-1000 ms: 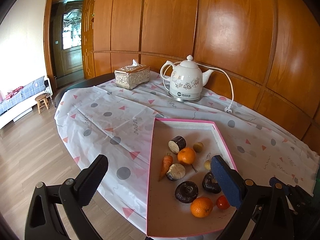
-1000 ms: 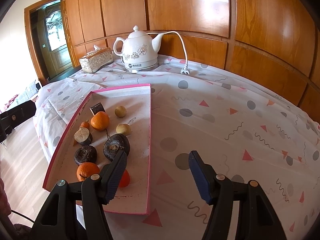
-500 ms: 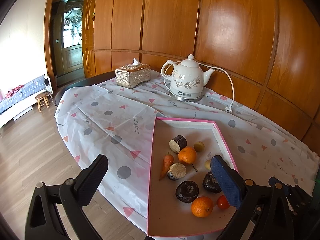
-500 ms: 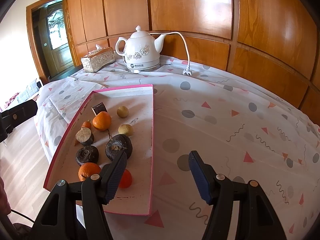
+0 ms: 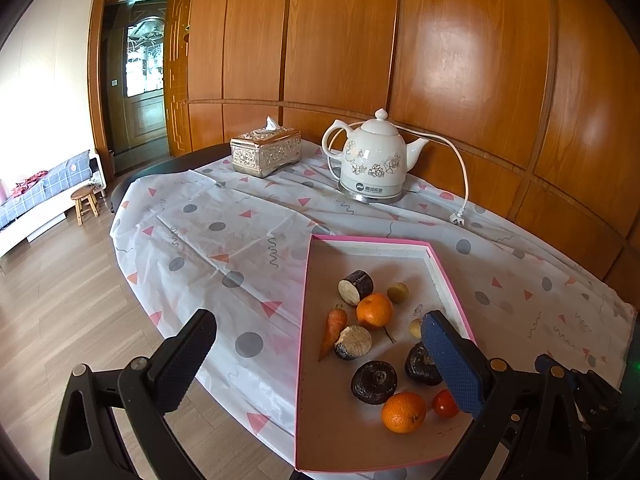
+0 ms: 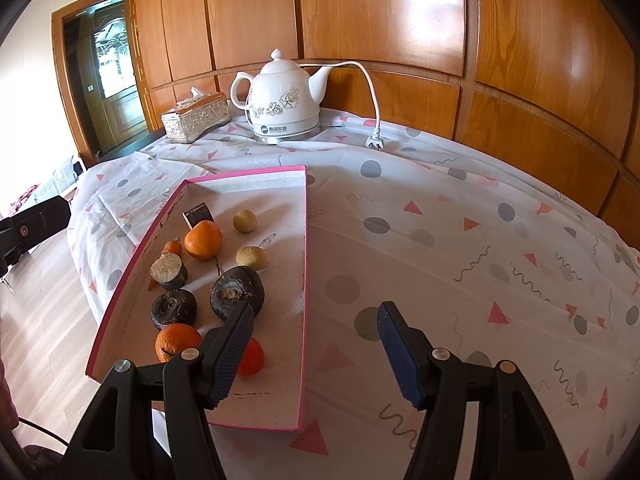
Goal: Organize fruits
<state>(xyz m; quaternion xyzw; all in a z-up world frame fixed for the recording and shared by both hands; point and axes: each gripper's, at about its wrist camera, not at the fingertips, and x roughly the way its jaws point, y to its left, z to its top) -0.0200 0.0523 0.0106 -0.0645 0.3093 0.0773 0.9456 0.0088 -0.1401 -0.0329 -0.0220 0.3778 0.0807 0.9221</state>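
A pink-rimmed tray (image 5: 436, 258) (image 6: 306, 216) lies on the table near its front edge. In it are two oranges (image 5: 374, 311) (image 5: 403, 412), a small carrot (image 5: 333, 326), a red tomato (image 5: 444, 403), two pale round fruits (image 6: 245, 221) (image 6: 251, 257), two cut dark root pieces (image 5: 355, 287) (image 5: 353, 342) and two dark round ones (image 5: 374, 376) (image 6: 236, 291). My left gripper (image 5: 318, 364) is open and empty, above the tray's left rim. My right gripper (image 6: 316, 350) is open and empty, above the tray's right front corner.
A white floral kettle (image 5: 372, 162) (image 6: 283, 100) with a cord and loose plug (image 6: 374, 142) stands at the back by the wood-panel wall. A silver tissue box (image 5: 265, 152) (image 6: 196, 118) sits to its left. The patterned tablecloth (image 6: 460, 240) covers the table. Wooden floor lies to the left.
Both grippers have drawn back and risen a little, so the tray and table sit slightly farther away. Nothing in the tray has moved.
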